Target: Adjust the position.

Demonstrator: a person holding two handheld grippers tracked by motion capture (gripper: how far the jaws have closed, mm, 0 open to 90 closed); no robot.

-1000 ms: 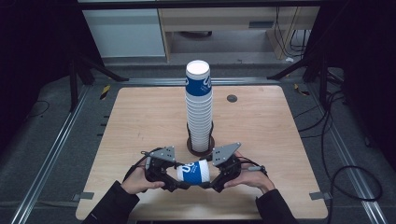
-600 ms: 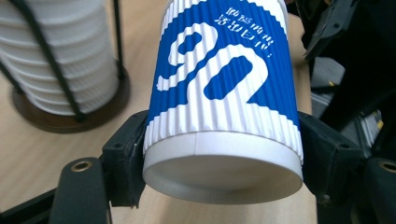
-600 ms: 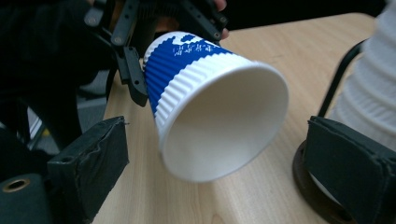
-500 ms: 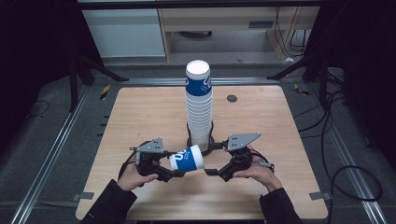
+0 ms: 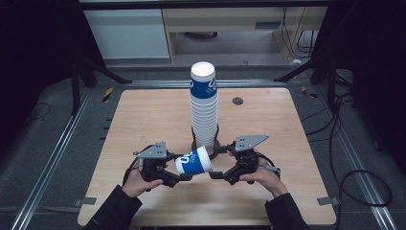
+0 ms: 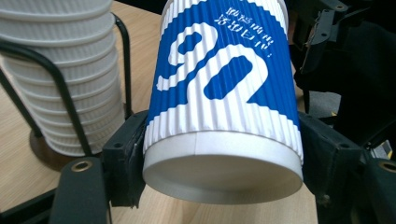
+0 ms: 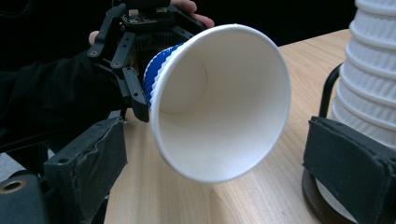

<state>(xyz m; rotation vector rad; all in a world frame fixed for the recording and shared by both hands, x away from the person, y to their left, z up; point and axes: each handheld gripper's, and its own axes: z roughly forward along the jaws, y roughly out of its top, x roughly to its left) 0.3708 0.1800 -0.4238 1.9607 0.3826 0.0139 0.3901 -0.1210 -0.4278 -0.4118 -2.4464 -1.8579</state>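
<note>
Paper cup (image 5: 194,160), blue and white with a ribbed sleeve, lies on its side above the wooden table (image 5: 143,120), just in front of the tall cup stack (image 5: 204,108) in its wire holder. At the left, my left gripper (image 5: 181,178) pinches the cup near its base, pads pressed on the ribs. I judge it light and easily crushed, best held by the ribbed sleeve. At the right, my right gripper (image 5: 214,175) has just been opening; its jaws stand wide around the open rim, clear of it.
</note>
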